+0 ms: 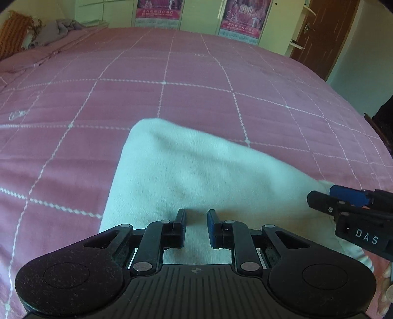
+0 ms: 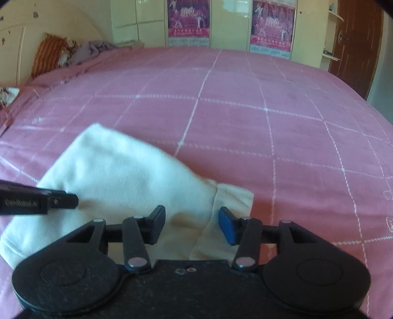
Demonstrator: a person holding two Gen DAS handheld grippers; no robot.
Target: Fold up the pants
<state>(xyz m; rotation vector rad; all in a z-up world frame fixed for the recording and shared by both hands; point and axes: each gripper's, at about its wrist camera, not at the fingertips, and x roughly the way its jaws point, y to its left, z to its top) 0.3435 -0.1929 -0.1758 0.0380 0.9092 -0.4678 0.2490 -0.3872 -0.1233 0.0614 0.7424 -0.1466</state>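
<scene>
On the pink bedspread (image 1: 196, 81), which carries a grid of white stitched lines, the white pants (image 1: 186, 171) lie as a folded, roughly triangular bundle at the near edge of the bed, directly below both tongs. Left tongs (image 1: 196, 227): the jaws stand narrow, with a small gap between the black finger and the blue-padded finger; white fabric shows through that gap, but whether the pads press on the cloth cannot be told. Right tongs (image 2: 191, 224): the jaws stand moderately wide, and the pads are clear of the fabric; the cloth below them shows a seam and a protruding corner (image 2: 233, 196) of the garment extending to the right. In the left wrist view, the right tongs enter from the right edge, tip close to the right corner of the pants. In the right wrist view, the left tongs enter from the left edge, tip over the left part of the bundle. At the far left end of the bed lie an orange striped cushion (image 2: 49, 54) and a crumpled grey cloth (image 2: 91, 50). Behind the bed stand pale cabinet doors bearing two pink posters (image 2: 188, 20), and a brown door (image 2: 353, 44) stands at the far right.
</scene>
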